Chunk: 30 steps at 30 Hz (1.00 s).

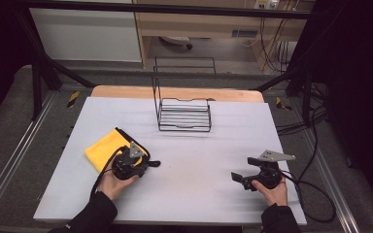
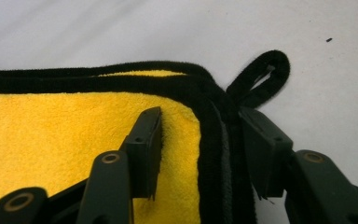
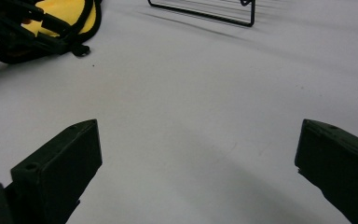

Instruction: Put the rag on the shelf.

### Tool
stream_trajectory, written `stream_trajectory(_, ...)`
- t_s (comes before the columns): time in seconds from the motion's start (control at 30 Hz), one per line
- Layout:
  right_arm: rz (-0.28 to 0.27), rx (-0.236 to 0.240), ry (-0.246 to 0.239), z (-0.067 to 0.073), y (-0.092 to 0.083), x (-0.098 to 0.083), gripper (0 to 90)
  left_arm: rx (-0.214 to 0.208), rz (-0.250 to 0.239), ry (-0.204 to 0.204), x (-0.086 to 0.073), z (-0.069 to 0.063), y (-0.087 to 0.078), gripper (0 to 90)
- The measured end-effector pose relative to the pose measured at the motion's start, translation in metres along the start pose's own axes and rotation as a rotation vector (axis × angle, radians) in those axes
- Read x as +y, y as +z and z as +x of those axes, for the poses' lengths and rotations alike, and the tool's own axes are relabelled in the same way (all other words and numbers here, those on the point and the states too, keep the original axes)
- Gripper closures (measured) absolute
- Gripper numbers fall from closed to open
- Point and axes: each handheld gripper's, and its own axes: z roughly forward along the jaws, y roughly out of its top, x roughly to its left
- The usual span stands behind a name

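Note:
A yellow cloth (image 1: 104, 145) with black edging lies folded on the left of the white table (image 1: 199, 194). My left gripper (image 1: 141, 160) is down at the cloth's near right corner. In the left gripper view the yellow cloth (image 2: 51, 126) runs under my left gripper (image 2: 200, 140); one jaw sits on the yellow pile and the other just outside the black border, with a gap still showing. A black hanging loop (image 2: 261, 77) sticks out past the corner. My right gripper (image 1: 243, 169) is held low at the near right, open over bare table (image 3: 198, 163).
A black wire rack (image 1: 184, 116) stands at the back middle of the table, and its base rim (image 3: 205, 9) shows in the right gripper view. The yellow cloth (image 3: 65, 11) and left hand appear far off there. Cables trail off the right edge.

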Motion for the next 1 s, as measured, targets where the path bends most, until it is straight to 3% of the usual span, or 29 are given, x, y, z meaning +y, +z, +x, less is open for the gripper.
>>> stream_trajectory(0.17,0.001,0.0,-0.002,0.0,0.0,0.0,1.0,0.038,0.017,0.015,0.003,0.001,0.001,65.2)
stream_trajectory(0.3,0.001,0.001,0.0,0.0,0.0,0.0,1.0,0.053,0.026,0.027,0.004,0.001,0.0,71.4)
stream_trajectory(0.5,0.002,0.002,-0.004,0.0,0.0,0.0,1.1,-0.011,-0.003,-0.045,0.003,0.012,-0.003,75.7)
stream_trajectory(0.67,0.0,0.003,-0.004,-0.001,0.0,0.0,1.1,-0.034,-0.032,-0.066,0.004,0.014,-0.01,76.8)
stream_trajectory(0.83,-0.006,0.003,-0.005,-0.001,0.0,0.001,1.2,-0.092,-0.095,-0.085,0.009,0.01,-0.021,77.1)
stream_trajectory(1.0,-0.003,0.004,-0.003,0.0,0.0,0.001,1.2,-0.163,-0.135,-0.081,0.016,-0.004,-0.026,77.1)
